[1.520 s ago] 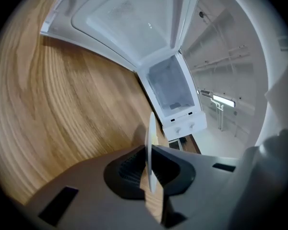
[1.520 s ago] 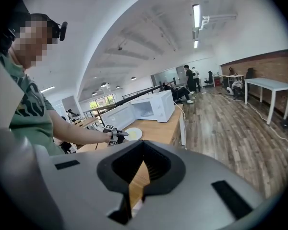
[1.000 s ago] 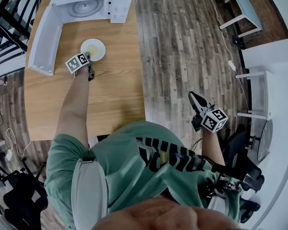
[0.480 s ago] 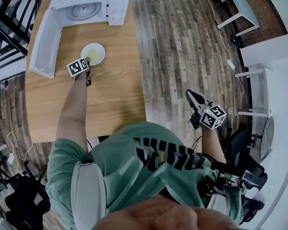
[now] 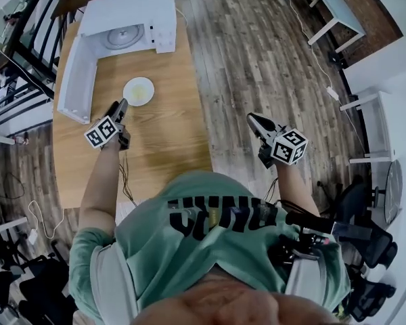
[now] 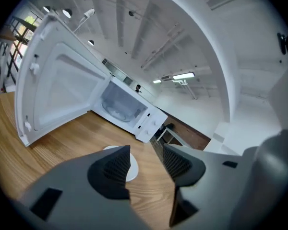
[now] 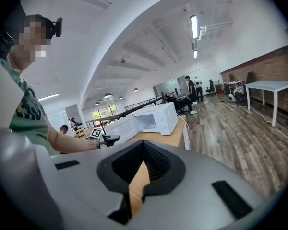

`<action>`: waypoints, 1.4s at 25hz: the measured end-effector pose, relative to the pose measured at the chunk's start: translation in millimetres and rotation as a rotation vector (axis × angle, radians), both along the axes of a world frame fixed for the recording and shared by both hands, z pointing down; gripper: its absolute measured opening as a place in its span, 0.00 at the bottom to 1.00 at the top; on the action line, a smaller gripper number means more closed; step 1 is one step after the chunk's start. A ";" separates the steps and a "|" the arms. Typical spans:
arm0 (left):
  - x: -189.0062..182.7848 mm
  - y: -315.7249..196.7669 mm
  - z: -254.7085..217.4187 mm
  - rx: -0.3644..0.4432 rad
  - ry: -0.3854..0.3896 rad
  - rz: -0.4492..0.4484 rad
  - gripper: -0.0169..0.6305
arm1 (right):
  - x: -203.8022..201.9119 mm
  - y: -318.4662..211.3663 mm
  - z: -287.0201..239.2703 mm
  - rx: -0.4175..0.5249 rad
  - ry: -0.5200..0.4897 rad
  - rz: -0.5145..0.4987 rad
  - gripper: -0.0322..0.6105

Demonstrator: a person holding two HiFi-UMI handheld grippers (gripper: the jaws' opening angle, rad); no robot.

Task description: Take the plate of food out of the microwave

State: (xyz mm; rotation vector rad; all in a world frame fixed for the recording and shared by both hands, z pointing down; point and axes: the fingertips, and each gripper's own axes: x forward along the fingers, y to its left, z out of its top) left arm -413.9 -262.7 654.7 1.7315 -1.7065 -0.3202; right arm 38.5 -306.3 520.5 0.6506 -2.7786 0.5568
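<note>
A: My left gripper: jaws apart, they've just been opening, nothing between them. It hangs above the table, just short of the plate, not touching it.

B: And the other?

A: My right gripper: pads pressed together, empty. It's off the table's edge, over the floor, well apart from everything.

B: So where's the food?

A: The plate lies flat on the wooden table, in front of the microwave and beside its open door. There's something yellowish on it, can't tell what. In the left gripper view it sits partly behind the left jaw, clear of both pads.

B: Inside the cavity?

A: Just the glass turntable, nothing on it.

B: Then we're done?

A: I'd call the main part done: plate out, set down, released. What's left is small, by my guess. The door stands wide open, so maybe I swing it shut, though the task line doesn't ask for that.

B: Any risk?

A: Little. The plate sits well inside the table's edges, and neither gripper is near enough to knock it.
</note>
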 end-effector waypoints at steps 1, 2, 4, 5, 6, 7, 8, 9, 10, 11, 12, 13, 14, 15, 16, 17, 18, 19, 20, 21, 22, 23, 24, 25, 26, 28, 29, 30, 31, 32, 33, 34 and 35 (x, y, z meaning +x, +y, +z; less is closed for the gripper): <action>1.6 10.7 -12.4 0.027 0.017 0.011 0.36 | -7.5 -1.4 -1.4 0.003 -0.015 -0.006 0.06; 5.3 21.8 -23.5 0.055 0.035 0.026 0.36 | -14.9 -3.2 -2.8 0.006 -0.029 -0.011 0.06; 20.3 45.3 -39.2 0.098 0.045 0.066 0.36 | -27.0 -6.7 -5.6 0.016 -0.050 -0.027 0.06; 30.5 56.5 -44.8 0.110 0.035 0.084 0.35 | -30.5 -8.2 -7.2 0.020 -0.058 -0.037 0.06; 40.9 66.7 -49.7 0.119 0.022 0.098 0.33 | -32.5 -9.5 -9.2 0.024 -0.067 -0.048 0.06; 50.6 75.7 -54.6 0.124 0.010 0.109 0.27 | -33.8 -10.6 -11.5 0.028 -0.075 -0.058 0.06; 59.5 83.2 -61.4 0.133 0.000 0.121 0.23 | -35.2 -11.5 -14.3 0.031 -0.085 -0.067 0.06; 68.0 89.2 -70.8 0.149 -0.006 0.132 0.19 | -36.7 -12.4 -17.2 0.035 -0.095 -0.075 0.06; 75.5 94.2 -81.3 0.168 -0.010 0.141 0.13 | -38.5 -13.4 -19.9 0.038 -0.104 -0.081 0.06; 81.4 98.6 -91.5 0.186 -0.015 0.145 0.07 | -40.4 -14.6 -22.3 0.040 -0.113 -0.086 0.06; 86.3 102.6 -101.1 0.205 -0.020 0.148 0.04 | -42.4 -15.8 -24.4 0.042 -0.121 -0.091 0.06; 91.2 106.3 -110.3 0.224 -0.019 0.150 0.03 | -44.5 -16.8 -26.1 0.044 -0.126 -0.096 0.06; 95.7 110.0 -118.4 0.246 -0.015 0.153 0.03 | -46.9 -17.4 -27.5 0.047 -0.129 -0.103 0.06; 99.7 113.6 -125.6 0.268 -0.009 0.155 0.03 | -49.4 -17.6 -28.8 0.049 -0.131 -0.111 0.06; 103.6 117.1 -132.3 0.286 -0.006 0.157 0.03 | -52.1 -17.5 -30.2 0.051 -0.132 -0.120 0.06; 107.2 120.3 -138.5 0.298 -0.004 0.158 0.03 | -55.0 -17.2 -31.8 0.054 -0.135 -0.128 0.06; 110.3 123.4 -143.5 0.307 -0.002 0.159 0.03 | -58.0 -16.8 -33.7 0.056 -0.139 -0.136 0.06; 113.0 126.2 -147.5 0.314 0.002 0.161 0.03 | -60.8 -16.4 -35.8 0.059 -0.144 -0.144 0.06; 115.3 129.0 -150.7 0.322 0.004 0.164 0.03 | -63.5 -15.8 -38.0 0.062 -0.148 -0.152 0.06; 117.8 131.7 -153.6 0.330 0.004 0.168 0.03 | -65.9 -14.9 -40.2 0.065 -0.152 -0.159 0.06; 120.4 134.1 -156.4 0.337 0.002 0.173 0.03 | -67.9 -14.0 -42.6 0.068 -0.154 -0.167 0.06; 123.4 136.3 -159.0 0.344 -0.001 0.179 0.03 | -69.3 -13.1 -44.9 0.072 -0.158 -0.173 0.06; 126.9 138.2 -161.2 0.349 -0.004 0.187 0.03 | -69.9 -12.0 -47.2 0.075 -0.161 -0.177 0.06; 131.2 140.0 -163.3 0.353 -0.008 0.197 0.03 | -69.8 -10.7 -49.0 0.075 -0.166 -0.179 0.06; 136.2 141.7 -165.4 0.355 -0.015 0.210 0.03 | -69.3 -8.9 -50.5 0.073 -0.170 -0.180 0.06; 146.2 144.0 -169.8 0.360 -0.034 0.240 0.03 | -69.2 -4.7 -52.3 0.067 -0.176 -0.182 0.06; 150.5 144.7 -171.9 0.364 -0.044 0.253 0.03 | -70.1 -2.5 -52.7 0.064 -0.175 -0.186 0.06; 153.8 145.3 -173.4 0.368 -0.052 0.264 0.03 | -71.6 0.0 -52.8 0.063 -0.174 -0.192 0.06; 156.5 145.9 -174.4 0.372 -0.058 0.272 0.03 | -73.5 2.9 -52.9 0.063 -0.172 -0.199 0.06; 158.8 146.5 -174.9 0.373 -0.063 0.279 0.03 | -75.3 6.0 -53.1 0.063 -0.170 -0.207 0.06; 161.0 146.6 -175.0 0.374 -0.065 0.284 0.03 | -76.7 9.1 -53.4 0.064 -0.167 -0.216 0.06; 163.2 146.3 -174.6 0.374 -0.064 0.288 0.03 | -77.4 12.1 -53.8 0.066 -0.163 -0.225 0.06; 165.4 145.6 -173.7 0.374 -0.060 0.292 0.03 | -77.3 14.9 -54.0 0.067 -0.158 -0.233 0.06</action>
